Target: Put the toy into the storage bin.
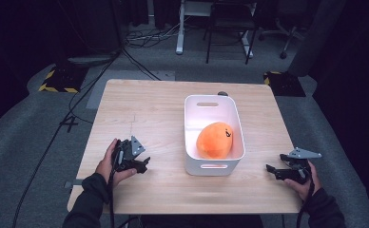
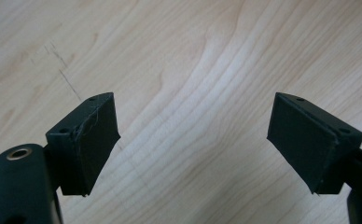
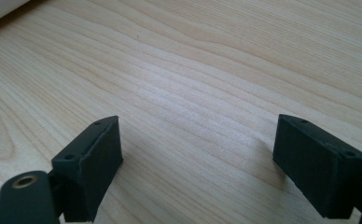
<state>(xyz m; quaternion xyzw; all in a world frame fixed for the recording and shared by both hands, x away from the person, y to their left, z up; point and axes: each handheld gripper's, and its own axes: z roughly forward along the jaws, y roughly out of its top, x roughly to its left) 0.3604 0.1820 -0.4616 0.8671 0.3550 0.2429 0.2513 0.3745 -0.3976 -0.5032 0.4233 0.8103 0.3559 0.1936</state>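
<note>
Two grippers rest low on the counter [image 1: 140, 99], left gripper [image 1: 142, 165] and right gripper [image 1: 271, 170] both wide, holding nothing, beside the white bin [image 1: 214, 167] with an orange toy [image 1: 214, 140].

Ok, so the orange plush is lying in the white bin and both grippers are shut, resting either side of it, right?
Not quite: both grippers are open. The left gripper and right gripper views show their jaws spread wide over bare table. The orange plush does lie in the white bin.
</note>
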